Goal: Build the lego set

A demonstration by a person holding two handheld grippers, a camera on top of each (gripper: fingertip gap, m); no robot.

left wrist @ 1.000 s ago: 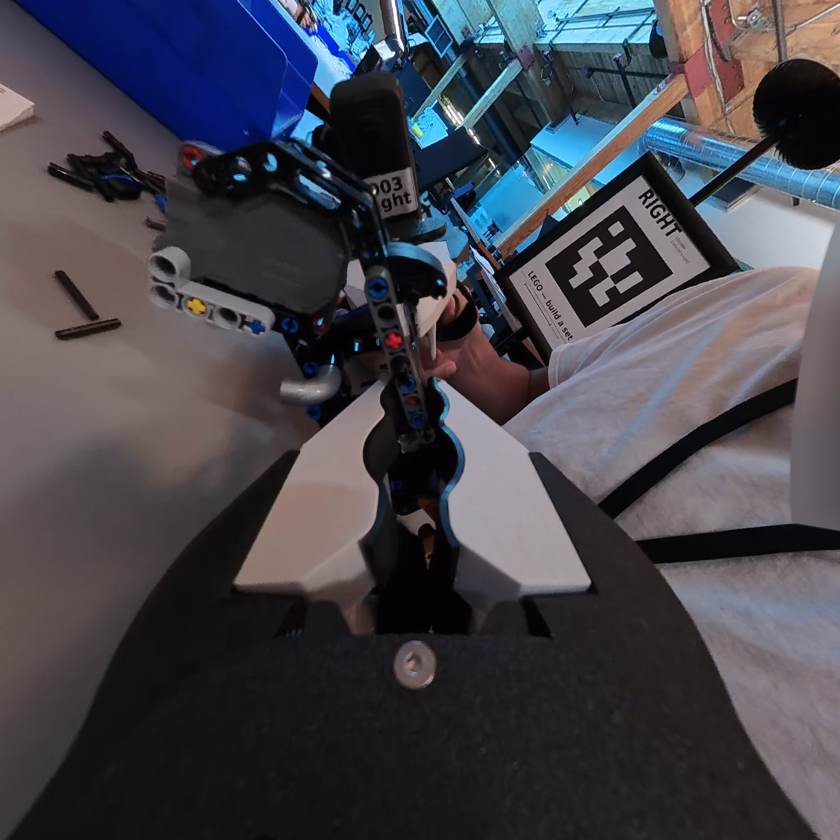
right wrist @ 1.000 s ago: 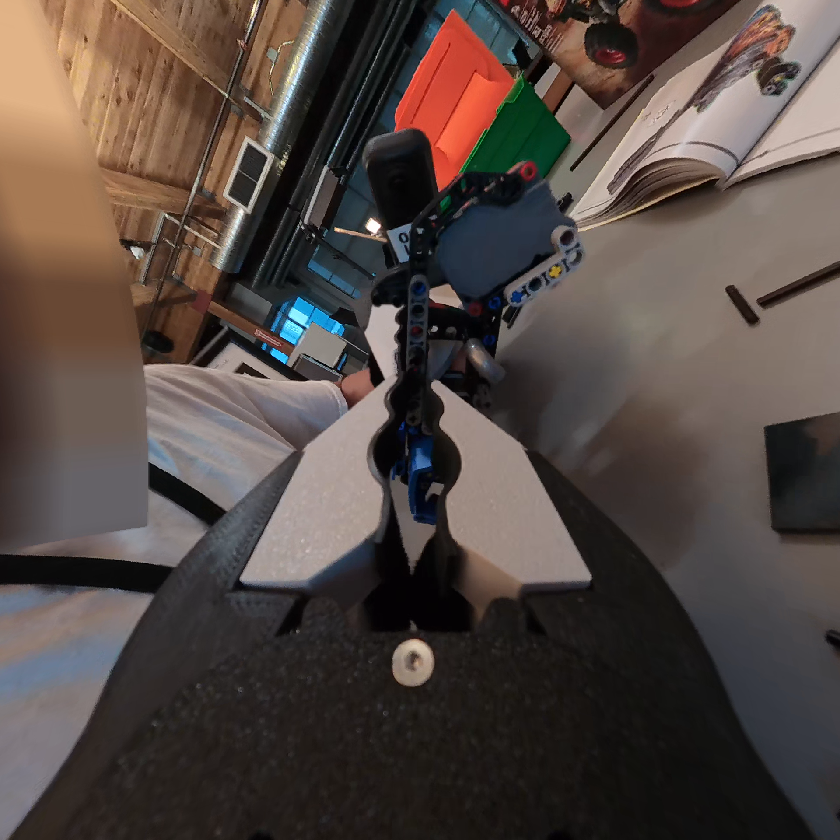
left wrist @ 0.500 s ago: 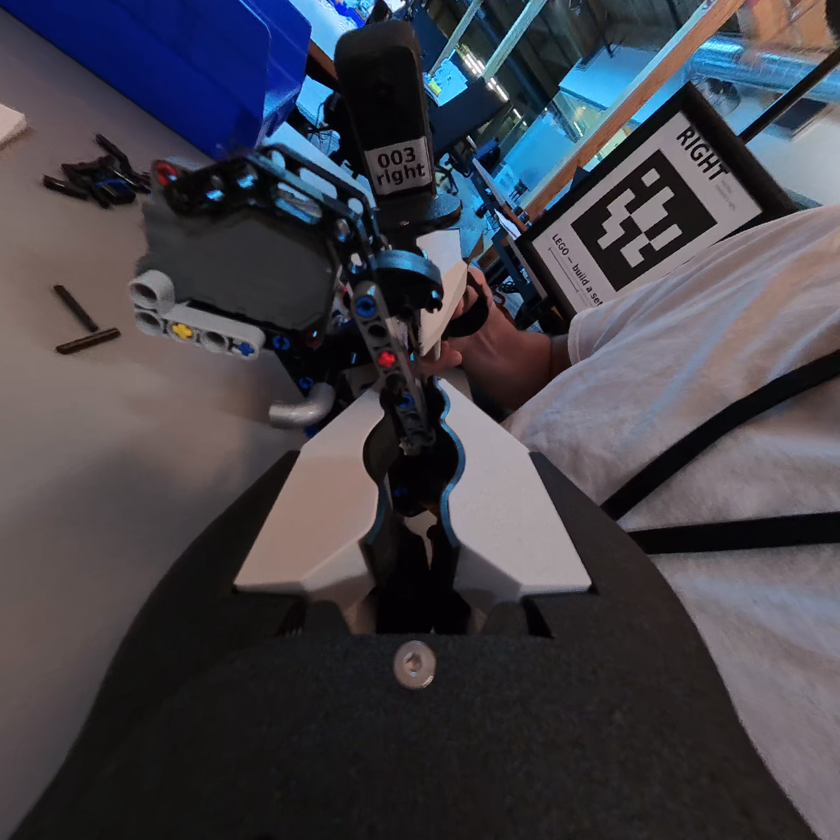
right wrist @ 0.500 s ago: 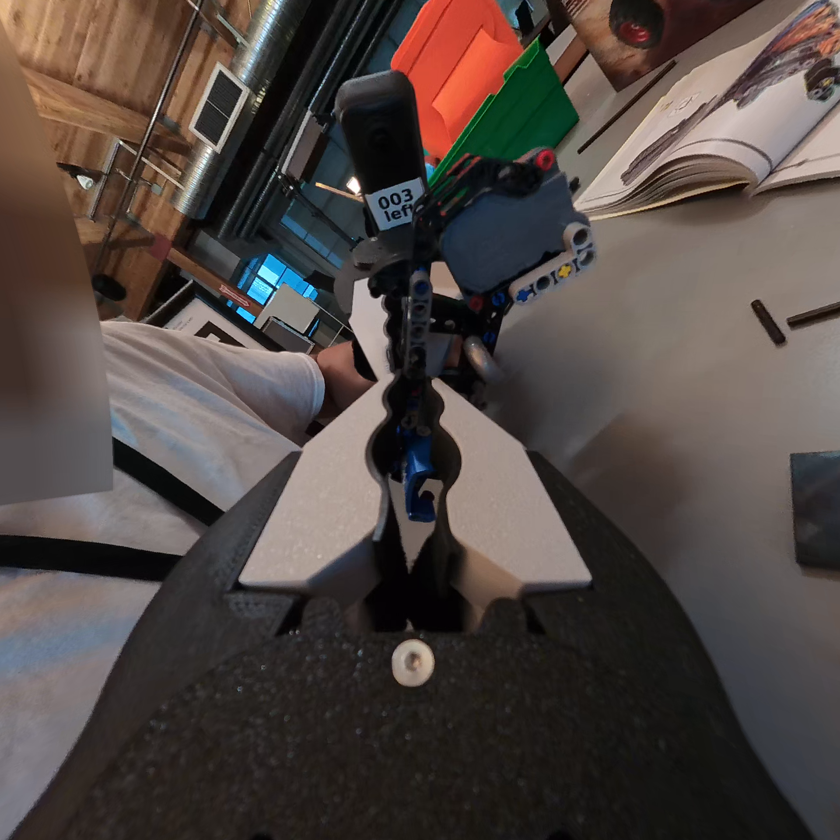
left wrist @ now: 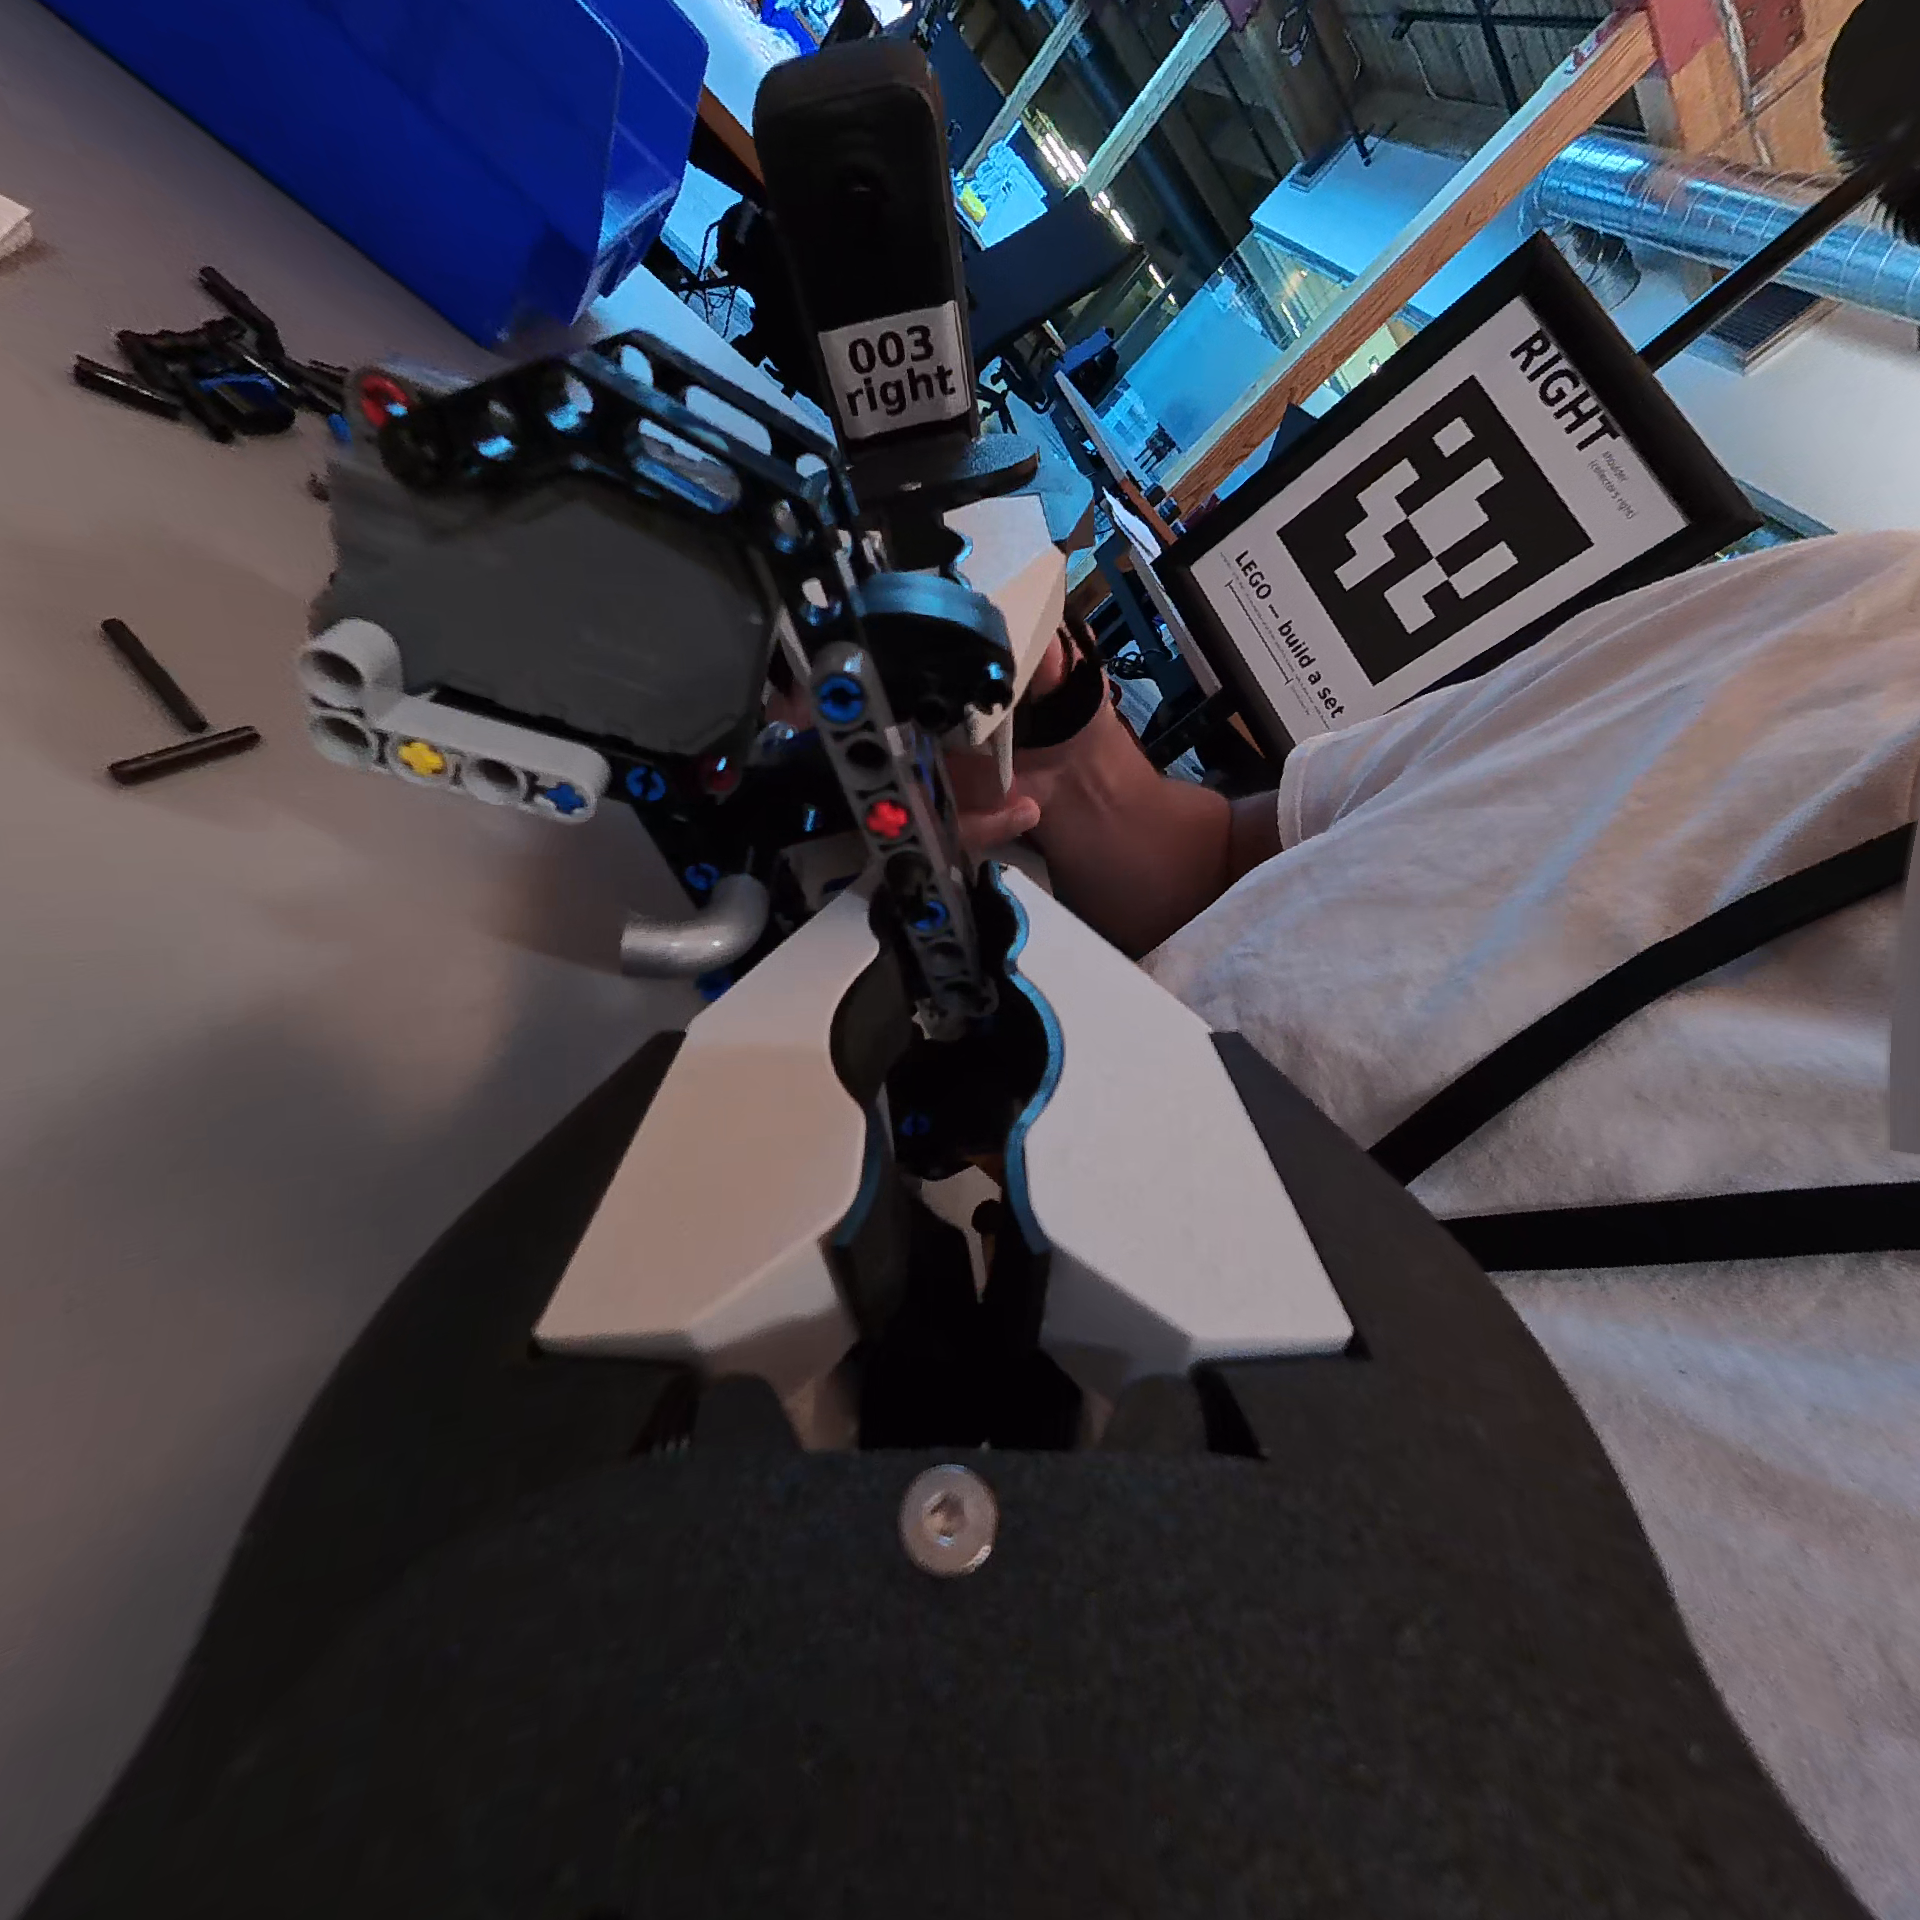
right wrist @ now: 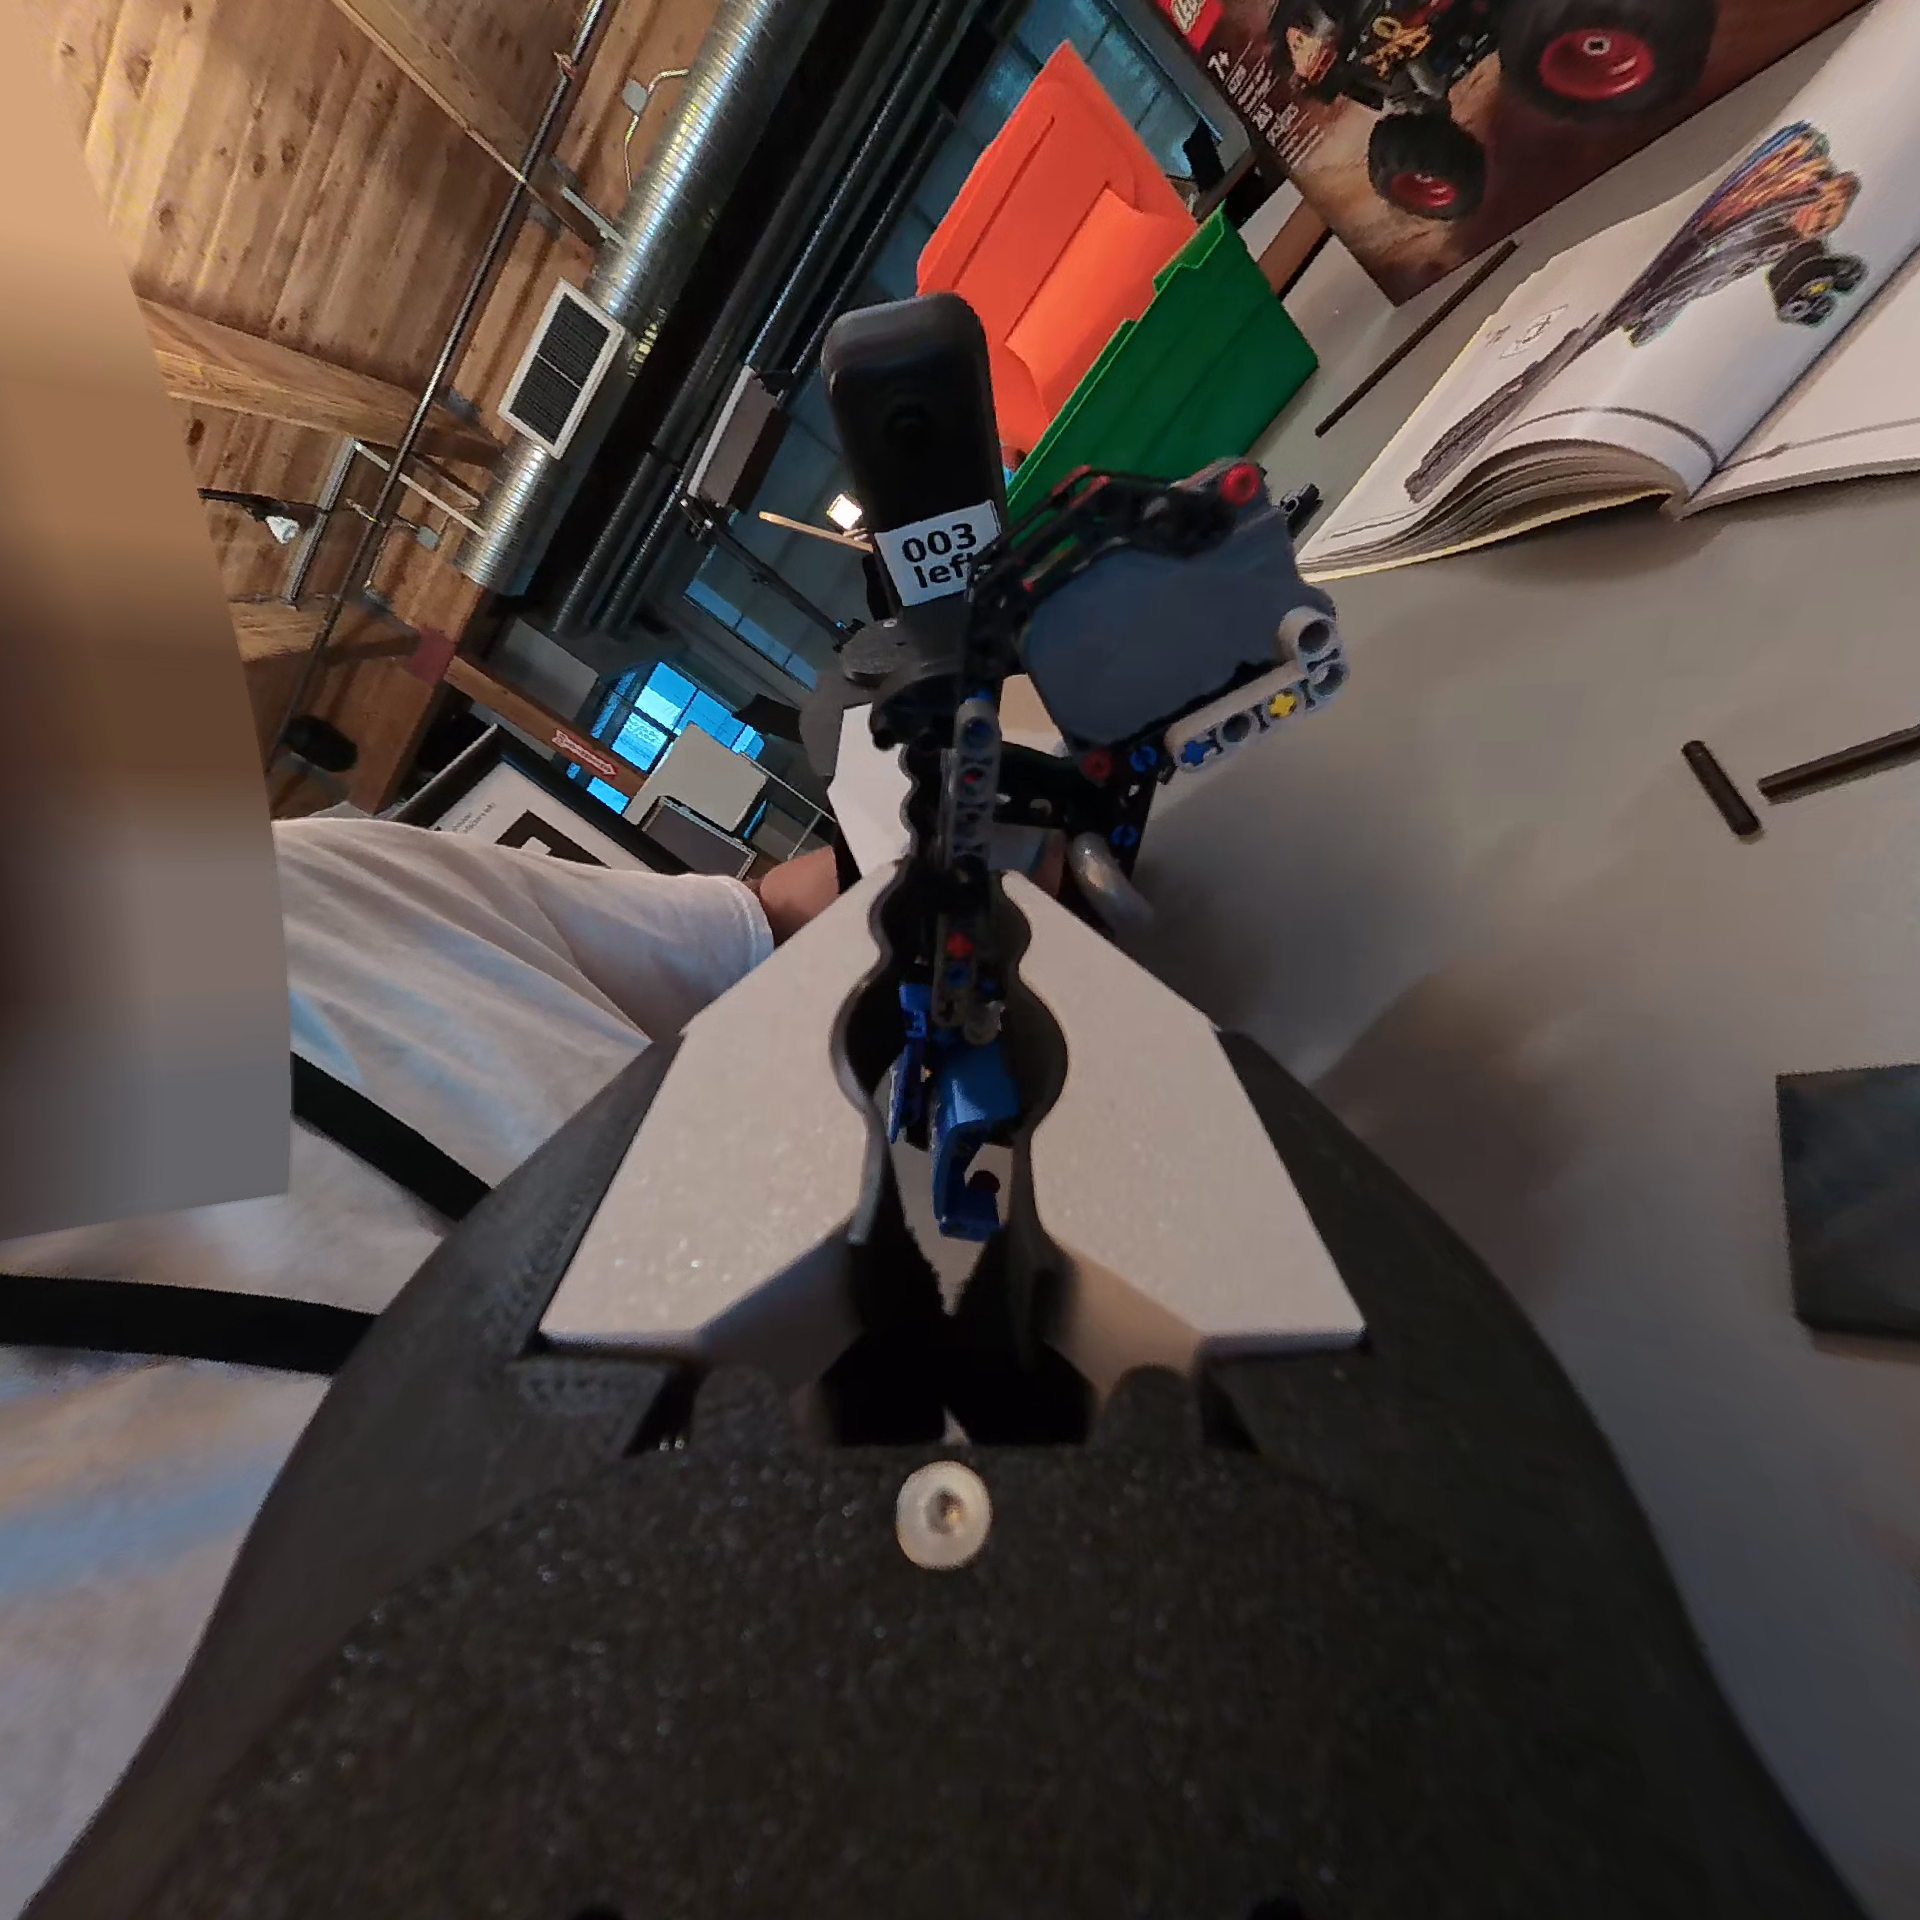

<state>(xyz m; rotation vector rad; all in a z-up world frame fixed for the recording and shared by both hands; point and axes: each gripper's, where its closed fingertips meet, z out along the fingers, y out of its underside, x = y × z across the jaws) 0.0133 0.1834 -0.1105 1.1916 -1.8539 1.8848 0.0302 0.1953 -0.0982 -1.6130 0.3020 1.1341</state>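
A part-built lego model (left wrist: 561, 613) with a dark grey block, black beams and a light grey beam with yellow and blue pins is held above the table between both grippers. My left gripper (left wrist: 940, 935) is shut on one end of its black beam (left wrist: 894, 831). My right gripper (right wrist: 951, 914) is shut on the other end of the model (right wrist: 1153, 623), with blue pieces (right wrist: 961, 1132) between its fingers. Each gripper shows beyond the model in the other's view: the right one (left wrist: 997, 613) and the left one (right wrist: 914, 665).
Loose black pins (left wrist: 171, 717) and a pile of black parts (left wrist: 208, 364) lie left of the model near a blue bin (left wrist: 395, 135). An open instruction booklet (right wrist: 1662, 343), two black axles (right wrist: 1766, 779), a dark tile (right wrist: 1849, 1195), green and orange bins (right wrist: 1122, 301) are at right. A person's white shirt (left wrist: 1558, 831) is close by. The tips of both grippers are at nearly the same place.
Both grippers keep their hold on the model. The model has shifted slightly in both views as the grippers turned together, and the right gripper has closed in along the beam.
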